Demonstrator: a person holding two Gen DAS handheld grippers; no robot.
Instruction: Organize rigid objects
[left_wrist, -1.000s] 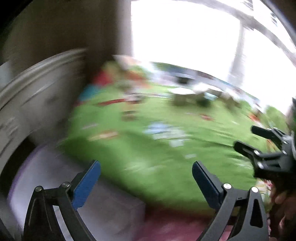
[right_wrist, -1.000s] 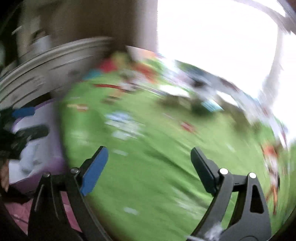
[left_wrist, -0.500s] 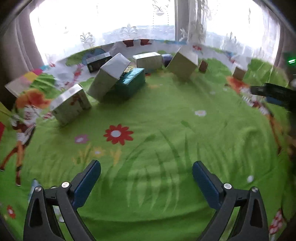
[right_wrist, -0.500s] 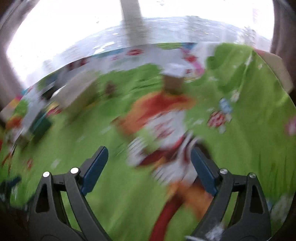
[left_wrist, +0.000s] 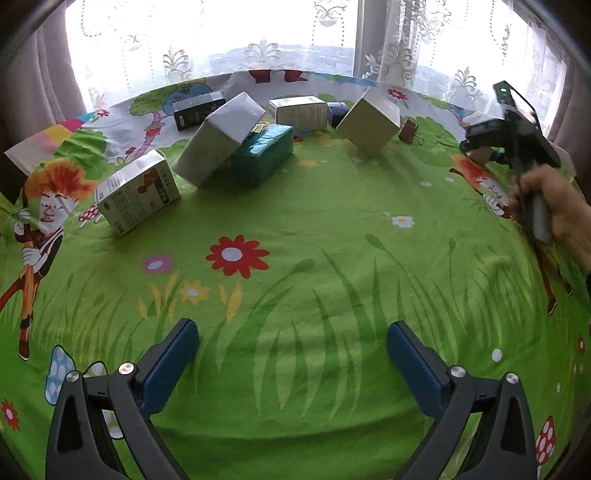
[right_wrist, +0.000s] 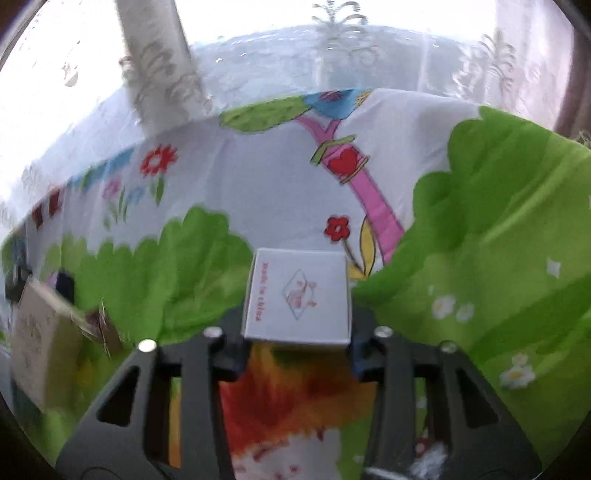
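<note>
The small white carton (right_wrist: 297, 301), printed with a red diamond emblem and a line of red lettering, sits at the near edge of the cartoon-printed cloth (right_wrist: 498, 258), on the white and green part of the print. It looks like thin cardboard: light, stiff along its edges, but likely to dent if squeezed hard across a face. Its flat side walls are the sensible place to take it, low and near the middle so it does not pivot.

The right gripper (right_wrist: 295, 350) has just been closing, and its jaws now stand narrow with the carton between them, the pads pressed to its left and right sides. Whether it is lifted yet is unclear.

The left gripper (left_wrist: 291, 354) hangs spread wide over bare green cloth, holding nothing, well apart from the cluster of boxes (left_wrist: 221, 147) near the window.
</note>
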